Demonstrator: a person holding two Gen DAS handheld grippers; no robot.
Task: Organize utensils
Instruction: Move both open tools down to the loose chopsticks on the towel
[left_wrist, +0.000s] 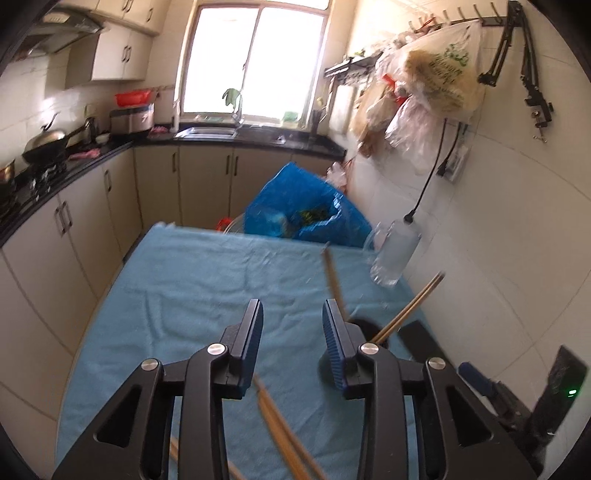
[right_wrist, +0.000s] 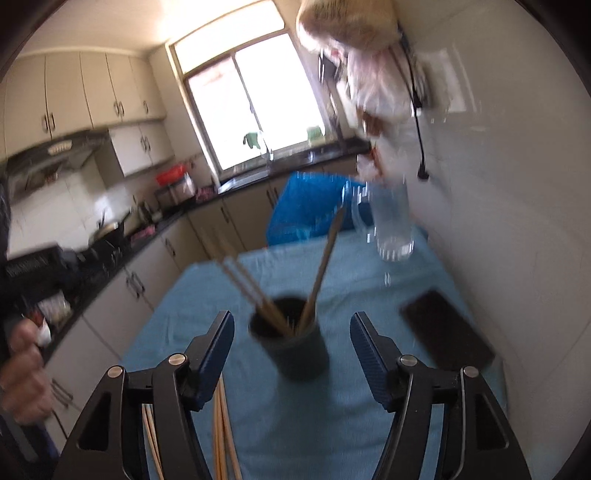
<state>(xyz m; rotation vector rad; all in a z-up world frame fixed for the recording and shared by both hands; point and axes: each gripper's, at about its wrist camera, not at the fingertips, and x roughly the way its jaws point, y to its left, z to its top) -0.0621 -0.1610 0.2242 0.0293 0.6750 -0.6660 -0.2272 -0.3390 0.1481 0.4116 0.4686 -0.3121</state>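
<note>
A dark cup (right_wrist: 293, 341) stands on the blue cloth (right_wrist: 295, 424) with wooden chopsticks (right_wrist: 321, 273) leaning out of it. My right gripper (right_wrist: 291, 328) is open just in front of the cup, its pads apart from it. More chopsticks (right_wrist: 221, 428) lie on the cloth under its left finger. In the left wrist view my left gripper (left_wrist: 291, 317) is open with nothing between its pads. The cup (left_wrist: 364, 325) is mostly hidden behind its right finger, chopsticks (left_wrist: 410, 306) sticking out. Loose chopsticks (left_wrist: 284, 428) lie on the cloth below the gripper.
A clear glass mug (right_wrist: 391, 218) and a blue bag (left_wrist: 303, 206) stand at the table's far end. A dark phone (right_wrist: 447, 332) lies near the right wall. Kitchen counters (left_wrist: 55, 184) run along the left. A person's hand (right_wrist: 22, 365) shows at the left edge.
</note>
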